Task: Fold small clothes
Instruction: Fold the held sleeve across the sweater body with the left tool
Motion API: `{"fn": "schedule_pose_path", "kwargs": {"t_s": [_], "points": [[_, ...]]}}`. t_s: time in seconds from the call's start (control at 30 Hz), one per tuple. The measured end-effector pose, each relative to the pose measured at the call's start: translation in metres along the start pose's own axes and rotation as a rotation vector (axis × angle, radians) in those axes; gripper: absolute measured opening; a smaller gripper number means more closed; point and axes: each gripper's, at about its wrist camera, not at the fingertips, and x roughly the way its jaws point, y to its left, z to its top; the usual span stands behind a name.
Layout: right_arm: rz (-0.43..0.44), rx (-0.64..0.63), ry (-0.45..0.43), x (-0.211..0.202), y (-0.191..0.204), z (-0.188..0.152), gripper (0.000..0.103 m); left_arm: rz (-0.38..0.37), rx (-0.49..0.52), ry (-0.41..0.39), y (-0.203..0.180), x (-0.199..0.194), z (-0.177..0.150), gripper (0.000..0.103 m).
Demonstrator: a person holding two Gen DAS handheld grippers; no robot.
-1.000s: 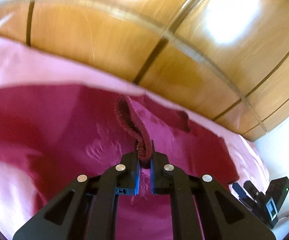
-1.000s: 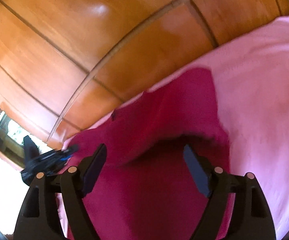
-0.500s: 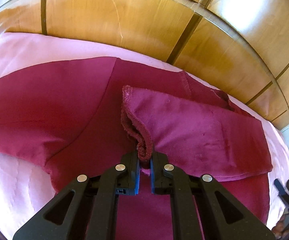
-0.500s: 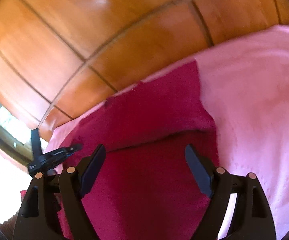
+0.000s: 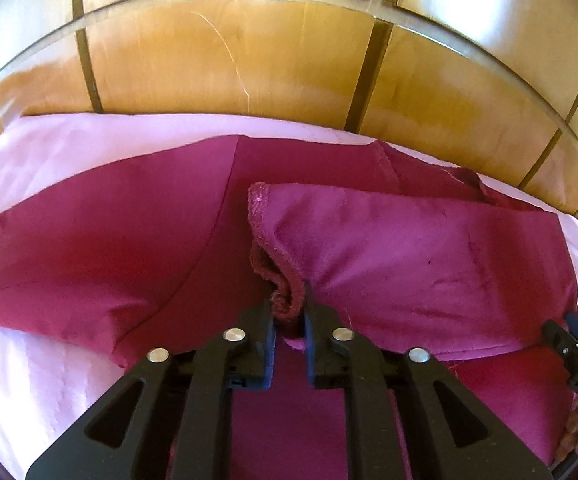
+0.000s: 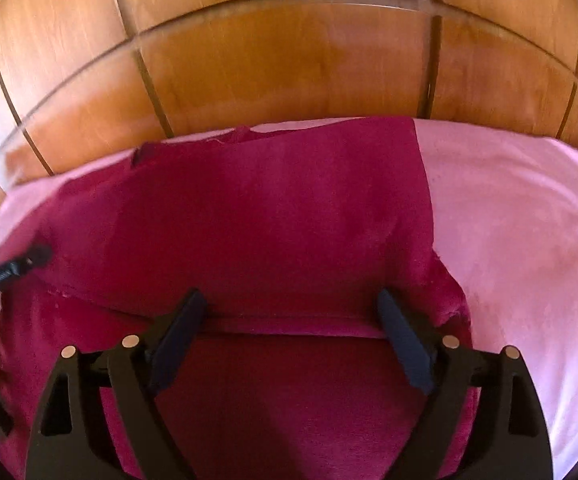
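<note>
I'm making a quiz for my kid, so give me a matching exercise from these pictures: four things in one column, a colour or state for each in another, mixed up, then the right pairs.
Things:
1. garment
2. bed sheet
3. left gripper
4. right gripper

Descriptions:
A. pale pink, spread underneath
B. jaws wide apart, nothing between the pads
C. dark magenta, one part folded over onto itself
D. jaws narrowly apart, a bunched hem between them

Pairs: 1-C, 2-A, 3-D, 4-B
</note>
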Motion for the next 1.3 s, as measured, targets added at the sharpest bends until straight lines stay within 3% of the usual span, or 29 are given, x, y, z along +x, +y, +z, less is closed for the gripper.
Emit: {"fn": "schedule_pose_path", "kwargs": {"t_s": [0.1, 0.27, 0.53, 0.73, 0.87, 1.0, 1.23, 1.3], "points": [[-0.006, -0.009, 0.003, 0.000, 0.000, -0.003, 0.092, -0.036, -0.095, -0.008, 0.022, -0.013, -0.005, 0.043], [-0.017, -0.037, 0.017, 0.004, 0.003, -0.003, 0.099, -0.103, -0.250, -0.025, 0.068, -0.043, -0.024, 0.043], [-0.059, -0.065, 0.005, 0.001, 0.006, -0.001, 0.100, -0.125, -0.440, -0.099, 0.156, -0.094, -0.060, 0.043], [-0.079, -0.074, -0.006, -0.001, 0.007, 0.000, 0.100, -0.005, -0.671, -0.134, 0.260, -0.110, -0.077, 0.043], [-0.080, -0.075, -0.008, 0.000, 0.007, 0.000, 0.100, 0.000, -0.863, -0.178, 0.331, -0.117, -0.081, 0.043], [-0.086, -0.078, -0.010, 0.000, 0.007, 0.000, 0.100, 0.018, -0.933, -0.197, 0.374, -0.115, -0.070, 0.043], [-0.092, -0.082, -0.013, 0.000, 0.008, 0.001, 0.100, 0.101, -0.967, -0.173, 0.409, -0.090, -0.047, 0.043], [-0.095, -0.083, -0.013, 0.000, 0.009, 0.001, 0.100, 0.136, -0.958, -0.161, 0.414, -0.084, -0.040, 0.026]]}}
